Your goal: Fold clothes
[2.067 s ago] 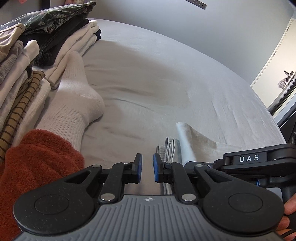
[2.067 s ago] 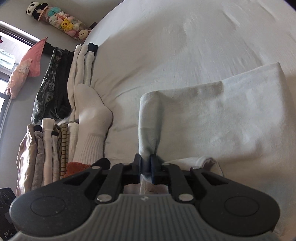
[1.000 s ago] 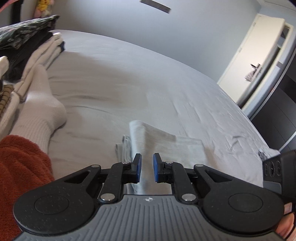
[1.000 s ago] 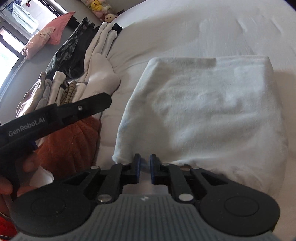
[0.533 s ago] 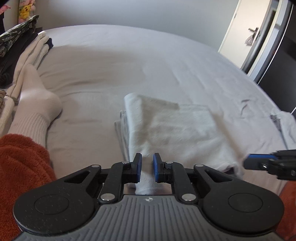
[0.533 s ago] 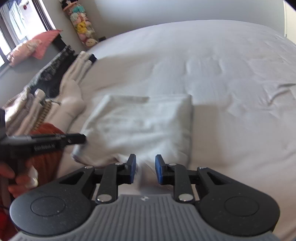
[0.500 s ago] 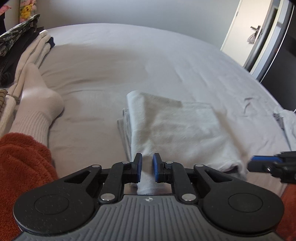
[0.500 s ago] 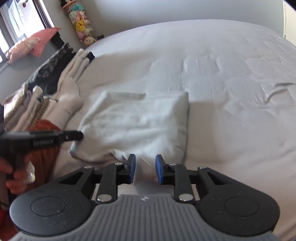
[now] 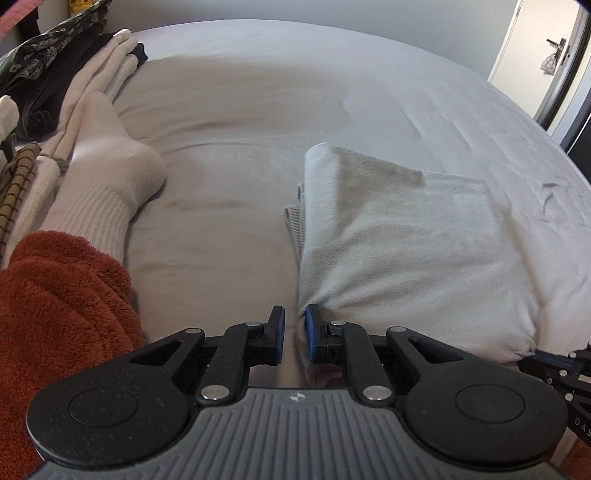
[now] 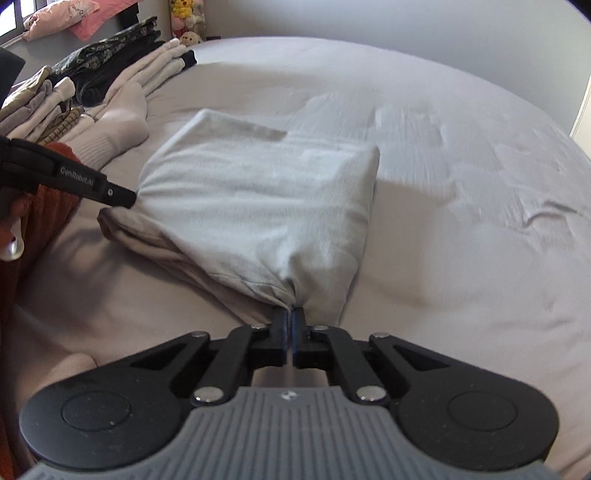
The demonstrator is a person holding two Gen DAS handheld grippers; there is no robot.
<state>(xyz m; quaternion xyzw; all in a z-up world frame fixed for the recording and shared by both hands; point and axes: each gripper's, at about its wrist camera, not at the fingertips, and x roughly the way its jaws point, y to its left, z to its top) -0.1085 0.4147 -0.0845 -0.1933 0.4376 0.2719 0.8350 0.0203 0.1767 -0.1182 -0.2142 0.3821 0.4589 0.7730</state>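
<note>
A folded pale grey garment (image 9: 399, 236) lies on the bed (image 9: 236, 96); it also shows in the right wrist view (image 10: 258, 199). My left gripper (image 9: 294, 330) is at the garment's near left corner, its jaws a small gap apart with cloth bunched between the blue pads. In the right wrist view it (image 10: 122, 197) touches that corner. My right gripper (image 10: 289, 325) is shut on the garment's near right corner, which is gathered into a pinch. It shows at the right edge of the left wrist view (image 9: 535, 356).
Stacks of folded clothes (image 10: 74, 92) line the bed's left side, with a white sock (image 9: 107, 181) and a rust-red fleece (image 9: 55, 302) nearest me. Plush toys (image 10: 184, 22) stand at the back. A door (image 9: 532, 48) is at the far right.
My right gripper has closed on the garment's near right corner. My left gripper has moved up to the near left corner, with cloth now between its pads. The near edge has lifted.
</note>
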